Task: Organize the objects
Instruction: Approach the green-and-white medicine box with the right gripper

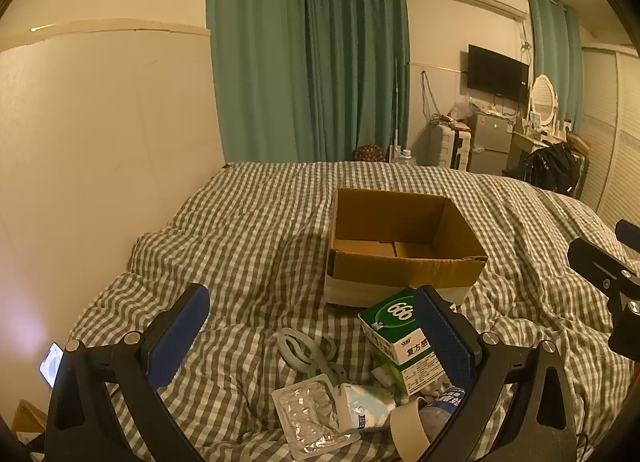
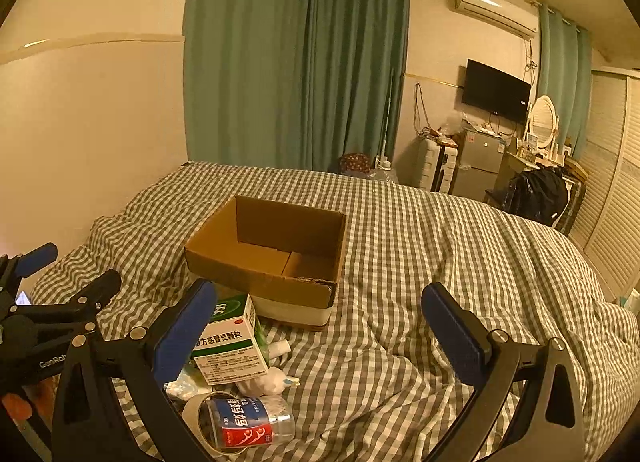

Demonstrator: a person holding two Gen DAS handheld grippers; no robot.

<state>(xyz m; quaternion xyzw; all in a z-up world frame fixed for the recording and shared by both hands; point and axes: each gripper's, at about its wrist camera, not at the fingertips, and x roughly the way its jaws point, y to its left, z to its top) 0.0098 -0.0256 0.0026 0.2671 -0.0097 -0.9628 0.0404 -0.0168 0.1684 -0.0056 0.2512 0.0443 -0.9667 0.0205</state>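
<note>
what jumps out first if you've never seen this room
An open cardboard box sits empty mid-bed on the checked quilt. Just in front lies a small heap: a green medicine box, scissors, a foil pill pack. Both grippers, left and right, hover open.

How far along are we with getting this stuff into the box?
Done: nothing yet; the cardboard box looks empty. In hand: nothing; the left gripper and right gripper are both open over the bed. Left: the whole pile in front of the box, including the green medicine carton, scissors, blister pack, tape roll and clear floss-pick jar.
</note>
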